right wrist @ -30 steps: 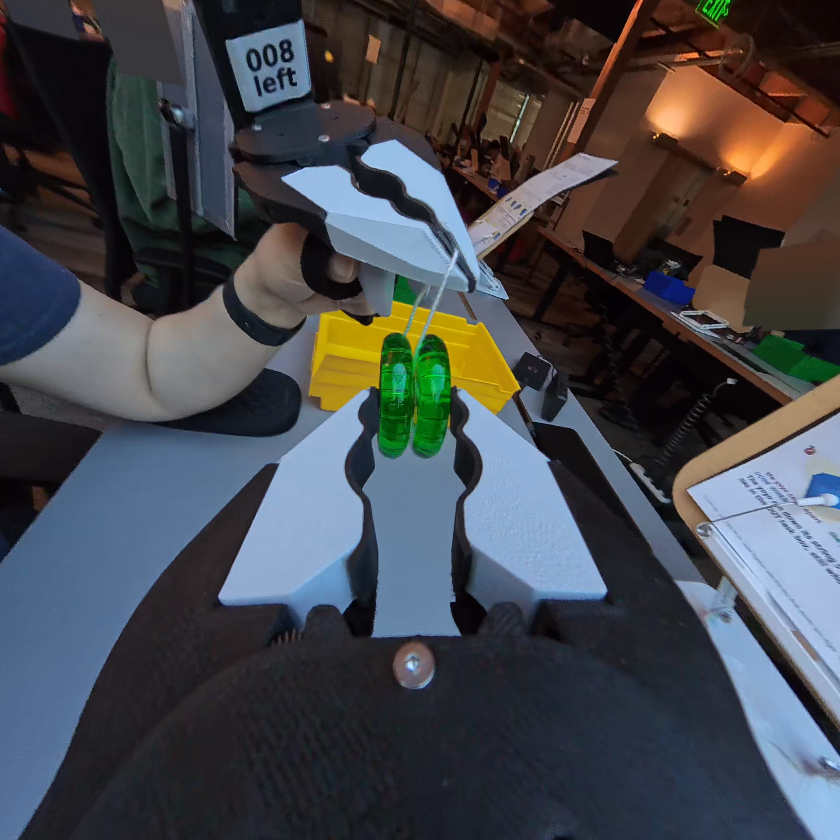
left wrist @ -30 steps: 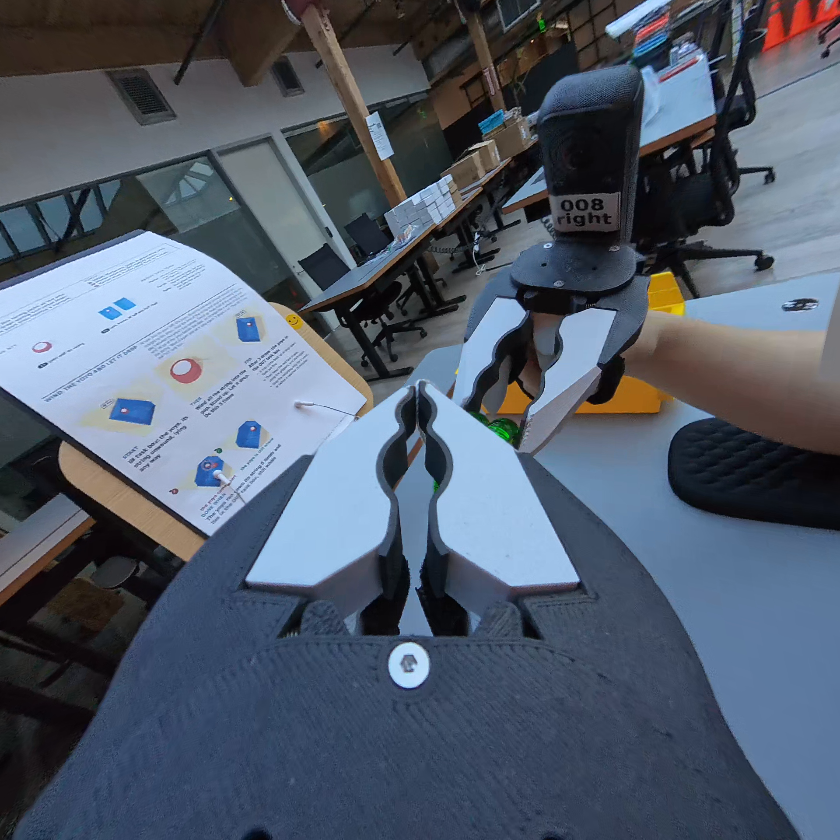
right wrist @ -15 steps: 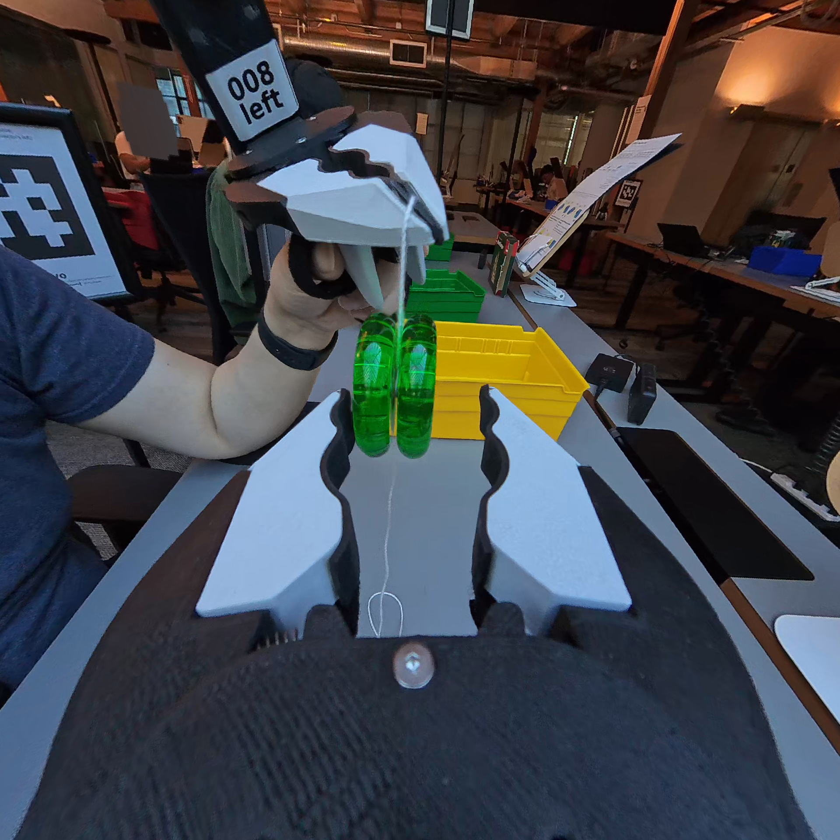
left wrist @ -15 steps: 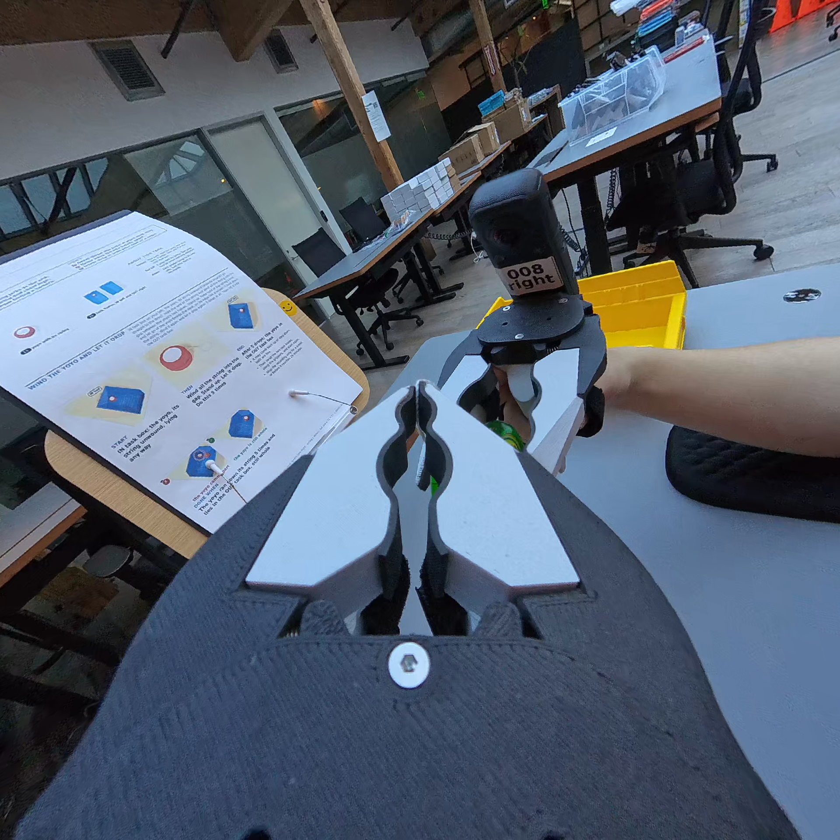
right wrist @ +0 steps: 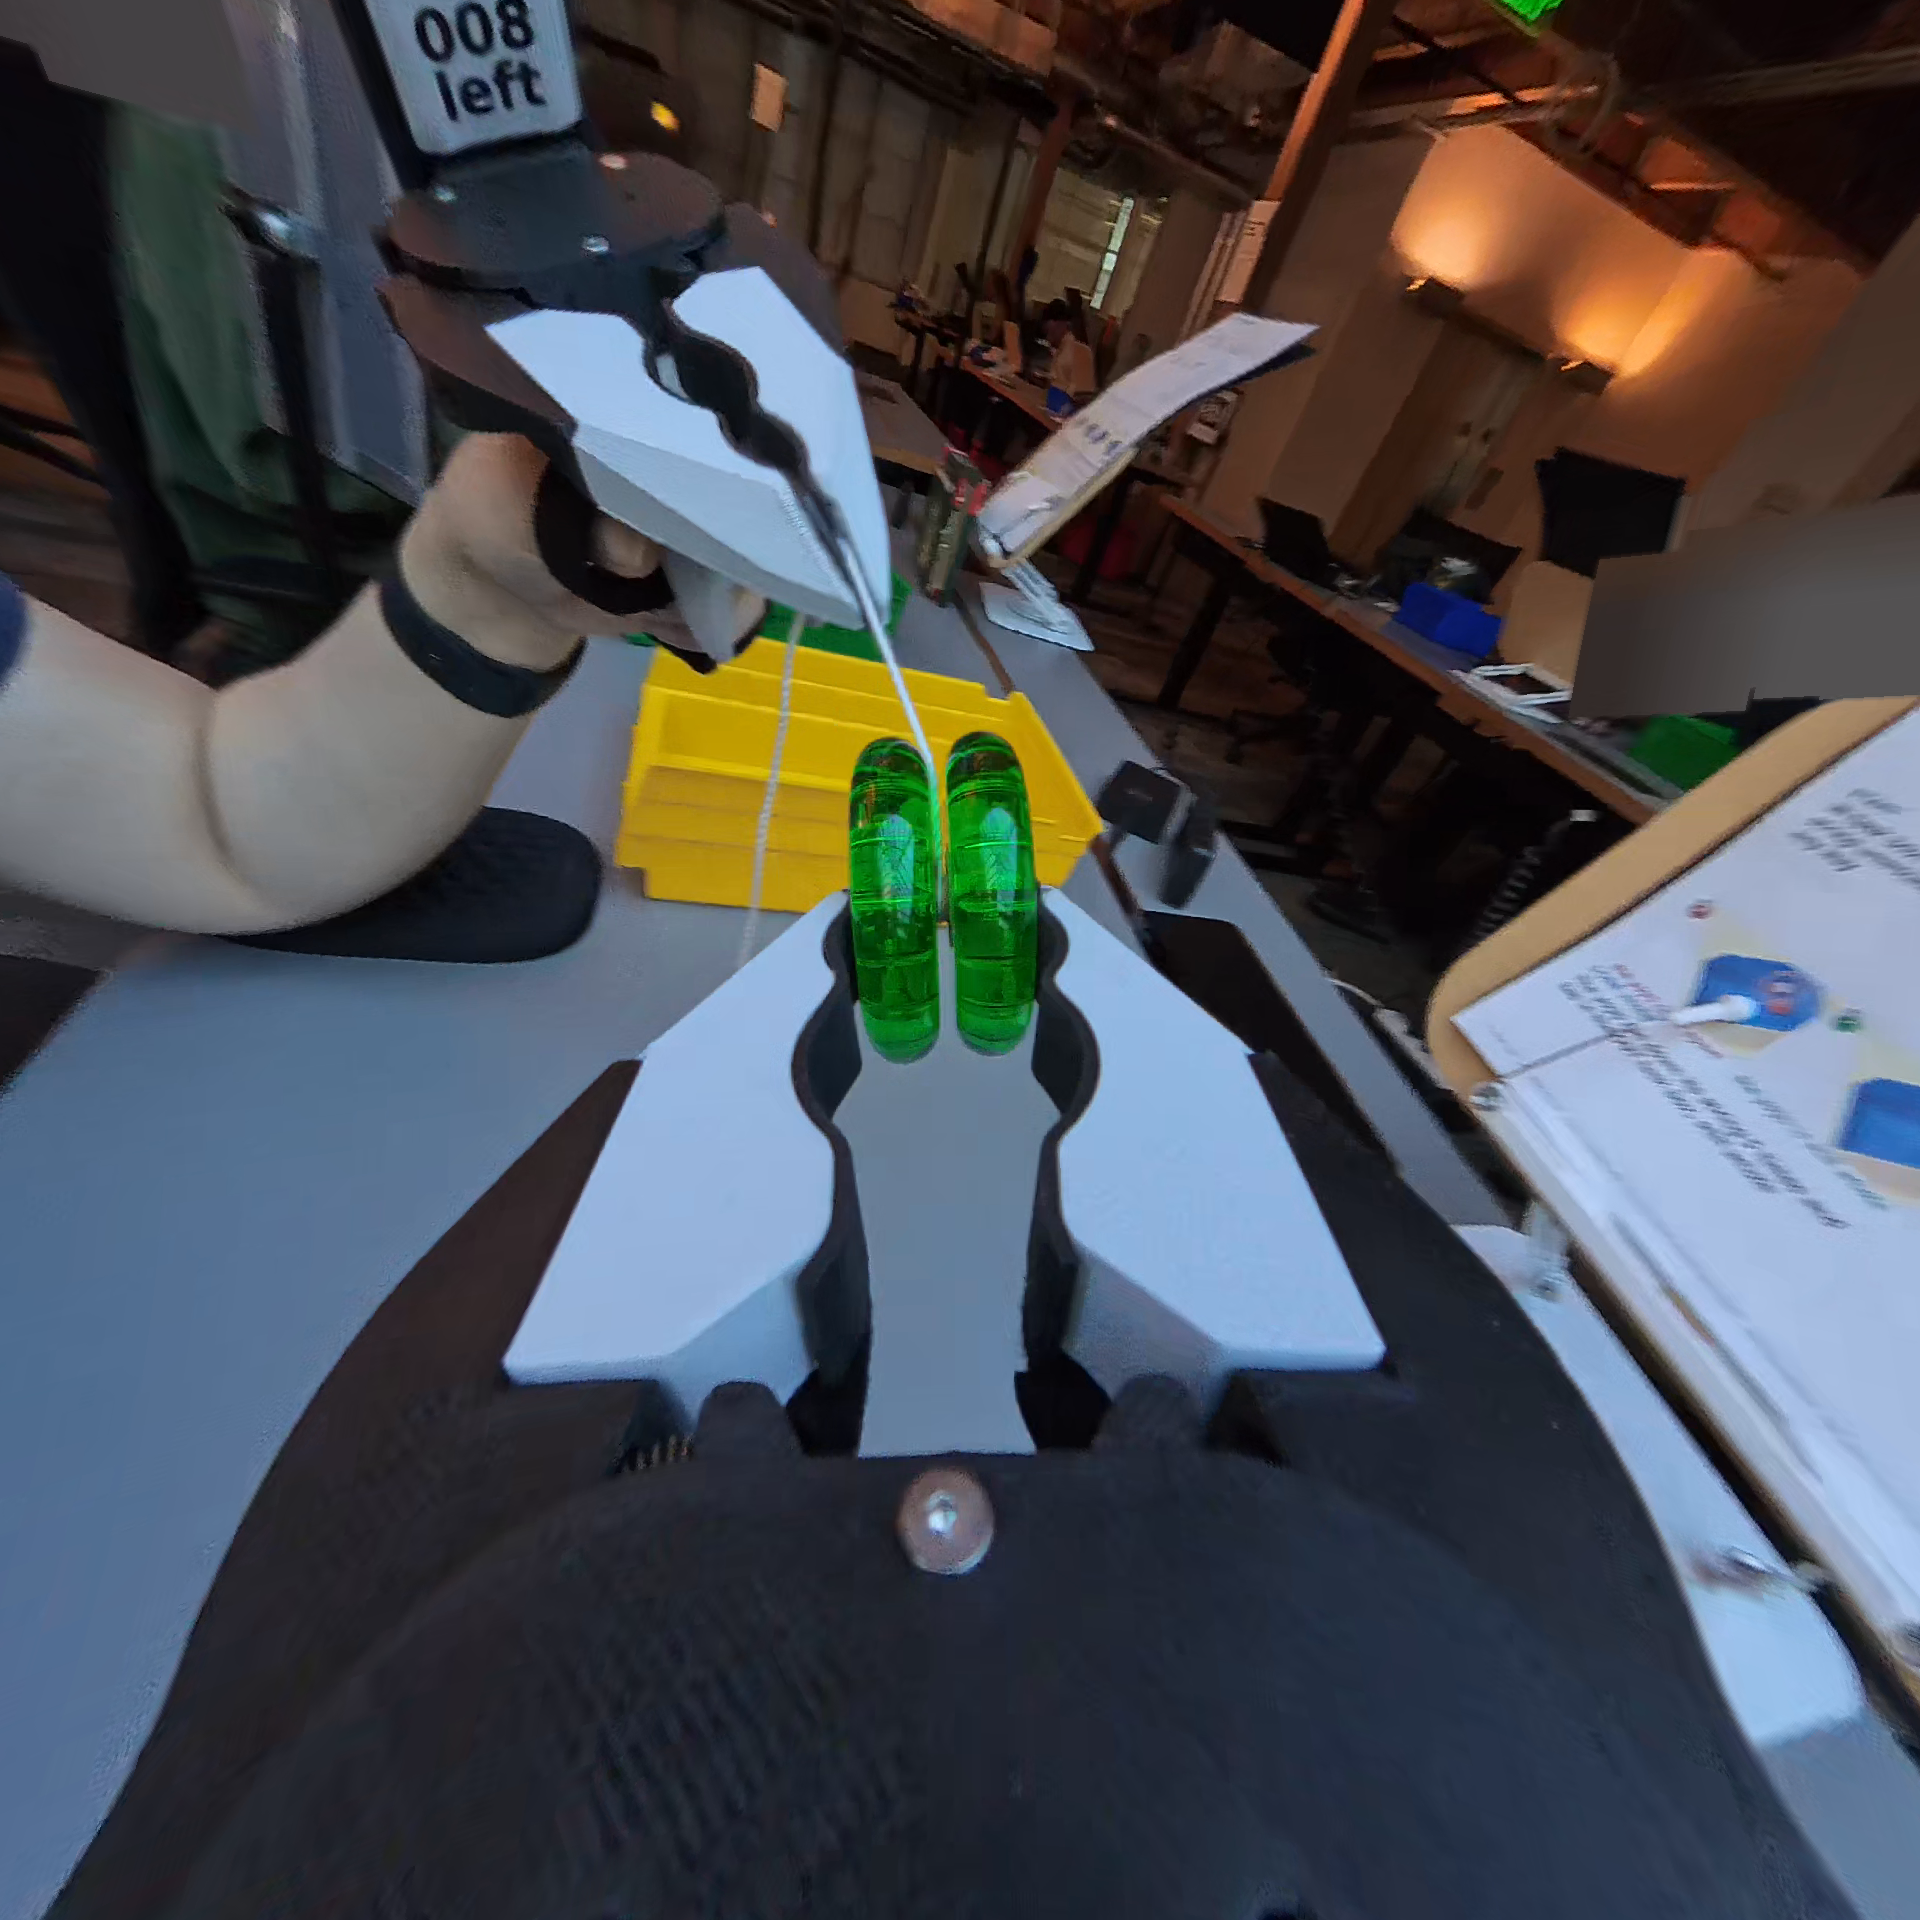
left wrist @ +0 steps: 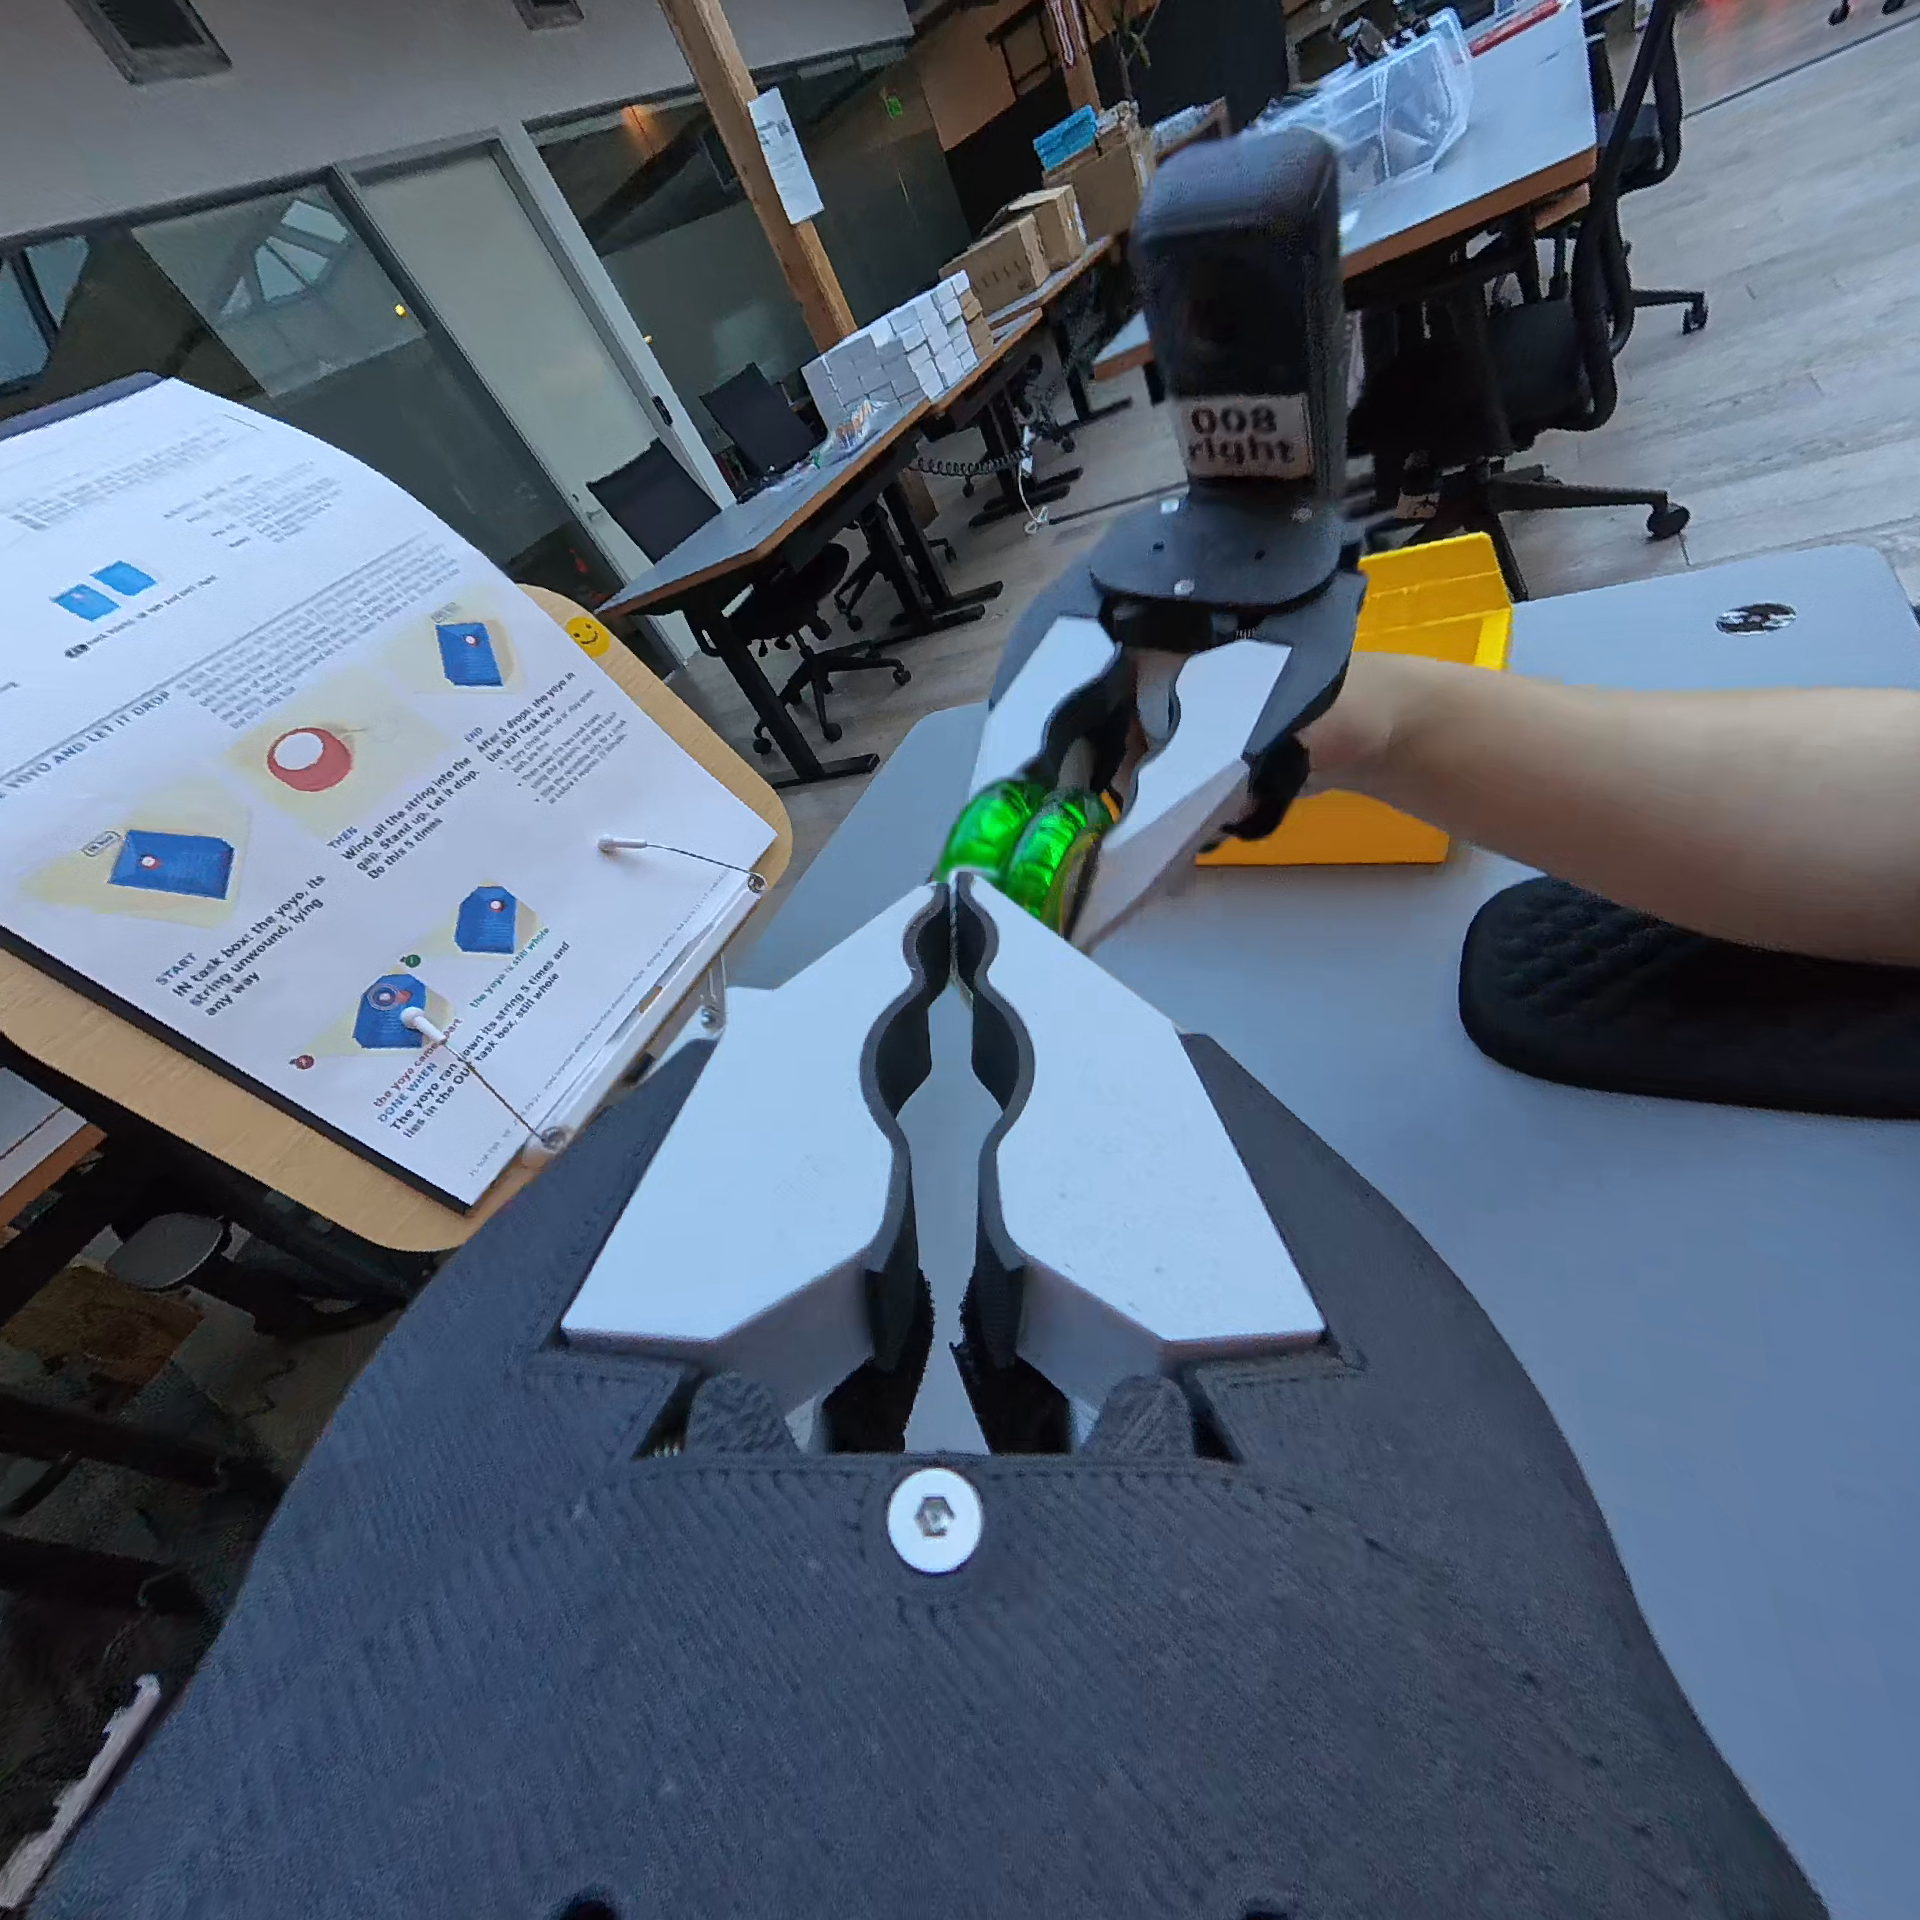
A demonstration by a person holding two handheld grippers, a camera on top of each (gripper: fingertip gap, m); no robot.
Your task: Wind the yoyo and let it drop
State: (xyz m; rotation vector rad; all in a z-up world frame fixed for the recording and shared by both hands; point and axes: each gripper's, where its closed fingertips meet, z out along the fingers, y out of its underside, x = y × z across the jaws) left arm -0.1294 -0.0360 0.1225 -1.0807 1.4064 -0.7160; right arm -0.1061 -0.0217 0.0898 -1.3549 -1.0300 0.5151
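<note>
A clear green yoyo stands on edge between the fingertips of my right gripper, which is shut on its two outer faces above the grey table. A white string runs taut from the yoyo's groove up to my left gripper, which is shut on it just above and to the left. A second strand hangs loose below that gripper. In the left wrist view my left gripper is closed, with the yoyo right beyond its tips, held in the right gripper.
A yellow bin sits on the table behind the yoyo. A black wrist pad lies under the person's right forearm. An instruction sheet on a tilted wooden stand is at the table's side. A small black adapter lies near the table edge. Spacing between my two grippers at the tips: around 5 centimeters.
Half a second ago my right gripper was open, with the yoyo hanging on the string between its fingers. It has now shut on the yoyo. The left gripper stays shut on the string.
</note>
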